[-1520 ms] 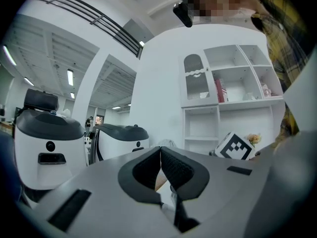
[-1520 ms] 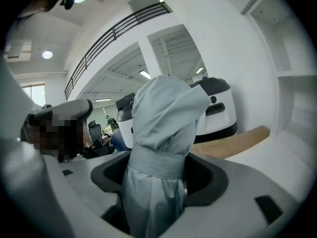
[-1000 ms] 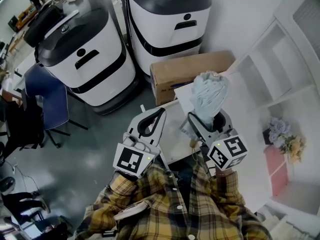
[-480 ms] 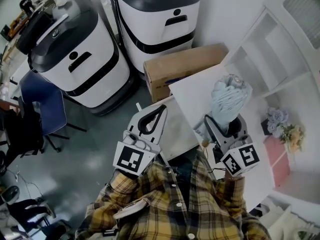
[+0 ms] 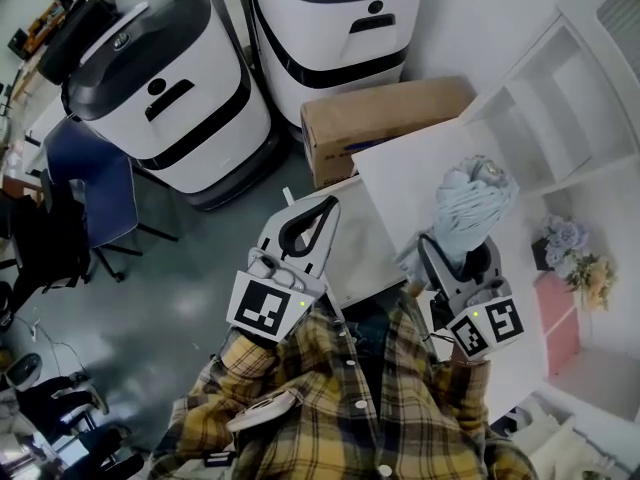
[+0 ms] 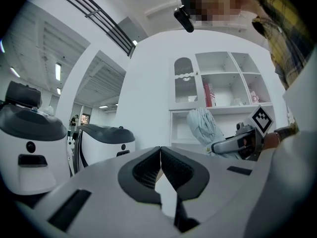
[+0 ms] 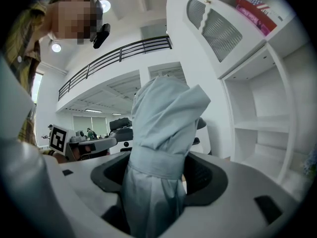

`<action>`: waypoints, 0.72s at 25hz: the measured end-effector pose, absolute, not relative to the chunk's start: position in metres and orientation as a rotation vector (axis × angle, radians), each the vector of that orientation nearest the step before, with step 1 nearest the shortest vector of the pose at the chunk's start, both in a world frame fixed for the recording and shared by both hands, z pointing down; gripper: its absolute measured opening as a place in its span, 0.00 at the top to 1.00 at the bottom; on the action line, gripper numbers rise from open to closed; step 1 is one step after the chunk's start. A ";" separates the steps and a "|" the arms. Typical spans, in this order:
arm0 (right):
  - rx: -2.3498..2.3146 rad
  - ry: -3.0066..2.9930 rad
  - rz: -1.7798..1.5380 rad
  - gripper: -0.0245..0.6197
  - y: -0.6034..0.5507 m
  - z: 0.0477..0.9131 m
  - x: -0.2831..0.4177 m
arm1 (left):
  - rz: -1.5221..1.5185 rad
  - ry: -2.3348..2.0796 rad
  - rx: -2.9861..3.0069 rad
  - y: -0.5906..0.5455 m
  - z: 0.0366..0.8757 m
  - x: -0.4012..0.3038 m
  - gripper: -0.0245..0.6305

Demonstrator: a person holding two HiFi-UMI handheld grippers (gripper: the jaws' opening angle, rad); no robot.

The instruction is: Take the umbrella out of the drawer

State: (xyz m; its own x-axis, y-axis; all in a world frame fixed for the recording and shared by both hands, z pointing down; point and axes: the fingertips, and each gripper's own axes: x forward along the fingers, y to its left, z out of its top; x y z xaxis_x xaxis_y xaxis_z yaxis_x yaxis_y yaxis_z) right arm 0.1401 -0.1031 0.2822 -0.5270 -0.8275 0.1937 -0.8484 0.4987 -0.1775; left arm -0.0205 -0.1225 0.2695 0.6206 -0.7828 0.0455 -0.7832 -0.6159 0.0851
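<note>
Cardboard box beside two white machines; perhaps flowers near white shelves.

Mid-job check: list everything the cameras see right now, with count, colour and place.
umbrella: one, pale blue, folded, held upright over the white top
white top: one, white, ahead of the person
cardboard box: one, brown, on the floor beyond the white top
machines: two, white with black tops, on the floor behind the box
chair: one, blue, far left
shelf unit: one, white, right side
flowers: one bunch, pale blue and yellowish, low on the right
shirt: one, yellow plaid, bottom of the head view
left gripper: one, grey, jaws together, empty
right gripper: one, grey, jaws closed on the umbrella
</note>
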 end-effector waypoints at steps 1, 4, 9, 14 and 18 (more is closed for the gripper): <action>1.482 -2.649 0.388 0.45 -0.104 0.282 0.139 | 0.008 -1.330 2.738 -0.122 0.270 -0.022 0.93; 1.477 -2.652 0.401 0.45 -0.106 0.284 0.136 | 0.012 -1.337 2.731 -0.122 0.271 -0.024 0.93; 1.457 -2.661 0.405 0.45 -0.107 0.286 0.132 | 0.017 -1.348 2.722 -0.121 0.272 -0.027 0.93; 1.448 -2.670 0.414 0.45 -0.108 0.285 0.132 | 0.018 -1.353 2.716 -0.121 0.273 -0.027 0.93; 1.470 -2.663 0.433 0.45 -0.112 0.286 0.134 | 0.024 -1.349 2.716 -0.122 0.274 -0.026 0.93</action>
State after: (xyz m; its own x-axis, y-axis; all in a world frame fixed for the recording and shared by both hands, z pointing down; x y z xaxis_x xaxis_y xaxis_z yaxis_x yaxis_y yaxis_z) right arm 0.1343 -0.1119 0.2860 -0.5402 -0.8188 0.1946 -0.8382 0.5029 -0.2109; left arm -0.0263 -0.1220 0.2744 0.6052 -0.7937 0.0621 -0.7954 -0.5994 0.0900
